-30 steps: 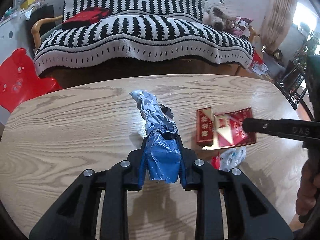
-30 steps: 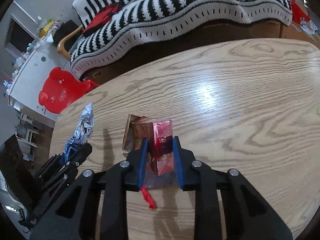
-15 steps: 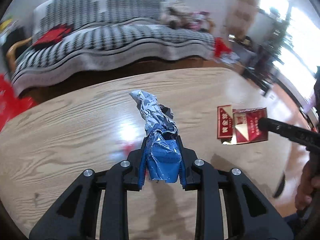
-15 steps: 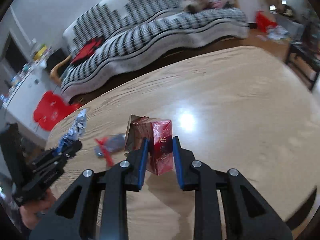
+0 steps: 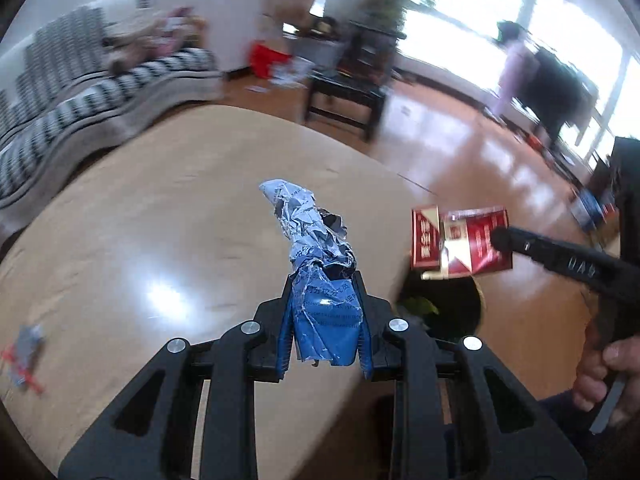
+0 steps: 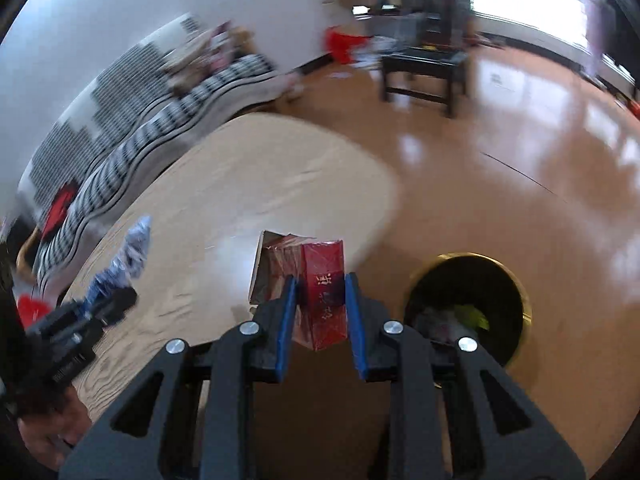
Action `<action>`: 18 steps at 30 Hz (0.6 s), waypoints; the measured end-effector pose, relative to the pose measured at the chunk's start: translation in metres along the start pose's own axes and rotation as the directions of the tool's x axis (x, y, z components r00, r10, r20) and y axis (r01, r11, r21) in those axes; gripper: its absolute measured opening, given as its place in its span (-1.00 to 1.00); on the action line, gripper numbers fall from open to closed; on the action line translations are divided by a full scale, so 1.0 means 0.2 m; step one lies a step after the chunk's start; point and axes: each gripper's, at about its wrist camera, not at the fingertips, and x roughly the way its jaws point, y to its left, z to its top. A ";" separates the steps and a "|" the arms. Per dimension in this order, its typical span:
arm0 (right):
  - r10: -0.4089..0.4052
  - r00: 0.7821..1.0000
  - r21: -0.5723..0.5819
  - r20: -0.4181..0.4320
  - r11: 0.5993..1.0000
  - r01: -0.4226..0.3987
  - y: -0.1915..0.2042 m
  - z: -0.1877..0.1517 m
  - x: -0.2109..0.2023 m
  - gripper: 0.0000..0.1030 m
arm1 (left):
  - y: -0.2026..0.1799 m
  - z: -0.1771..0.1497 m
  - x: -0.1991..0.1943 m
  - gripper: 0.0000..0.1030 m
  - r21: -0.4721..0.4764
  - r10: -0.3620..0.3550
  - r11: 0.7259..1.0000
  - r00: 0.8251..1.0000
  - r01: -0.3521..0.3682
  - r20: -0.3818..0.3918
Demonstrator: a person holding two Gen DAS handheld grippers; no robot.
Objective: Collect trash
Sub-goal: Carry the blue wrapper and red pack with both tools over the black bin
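My left gripper is shut on a crumpled blue and silver wrapper and holds it in the air above the wooden table. My right gripper is shut on an open red cigarette pack, also lifted; the pack shows in the left wrist view at the right. A round bin with a brass rim stands on the floor just past the table's right end, with trash inside; it shows in the left wrist view too. The wrapper also shows in the right wrist view at the left.
A small red and grey scrap lies on the table at the left. A striped sofa stands behind the table. A dark low table stands on the glossy wooden floor beyond.
Both grippers have lifted off the table and swung right with their loads. The bin has come into view. The red and grey scrap stayed behind on the table.
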 end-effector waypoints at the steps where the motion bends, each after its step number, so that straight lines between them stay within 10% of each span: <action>1: -0.024 1.000 0.028 0.010 0.999 0.024 -0.10 0.00 -0.03 -0.51 | -0.09 0.00 0.05 -0.51 0.025 -0.028 0.999 1.000 0.028 -0.014; 8: -0.139 0.990 0.135 0.013 0.981 0.136 -0.48 -0.07 -0.09 -0.51 | -0.51 -0.03 0.33 -0.51 0.127 -0.165 0.976 0.983 0.174 -0.080; 18: -0.176 0.984 0.210 -0.019 0.962 0.176 -0.71 -0.07 -0.06 -0.51 | -0.60 -0.08 0.64 -0.51 0.130 -0.221 0.961 0.959 0.245 -0.179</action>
